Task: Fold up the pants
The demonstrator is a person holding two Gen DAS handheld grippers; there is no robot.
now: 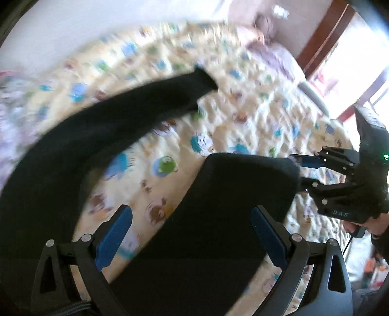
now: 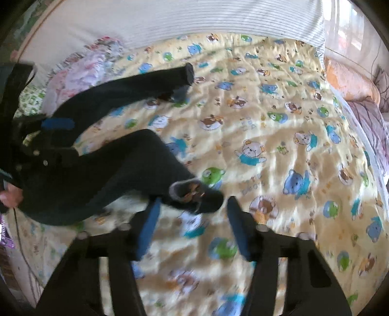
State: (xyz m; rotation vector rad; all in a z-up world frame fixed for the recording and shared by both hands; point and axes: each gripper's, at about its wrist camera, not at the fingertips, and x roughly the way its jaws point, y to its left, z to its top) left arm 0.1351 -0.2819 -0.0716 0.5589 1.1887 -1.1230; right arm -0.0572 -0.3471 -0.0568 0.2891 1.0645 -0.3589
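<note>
Black pants (image 2: 102,165) lie on a cartoon-print quilt (image 2: 267,136), legs spread apart in a V. One leg (image 2: 136,82) reaches to the far cuff, the other ends at a rumpled cuff (image 2: 197,194) just ahead of my right gripper (image 2: 194,218). My right gripper is open and empty, its jaws wide beside that cuff. In the left wrist view my left gripper (image 1: 192,238) is open with the pants' near leg (image 1: 218,218) lying between and under its fingers. The right gripper also shows there (image 1: 299,170) at that leg's end.
A folded floral cloth (image 2: 85,65) lies at the quilt's far left. Pillows and bedding (image 2: 359,97) lie along the right edge. A striped headboard or wall (image 2: 194,17) runs behind. A window and wooden frame (image 1: 323,31) stand to the right in the left wrist view.
</note>
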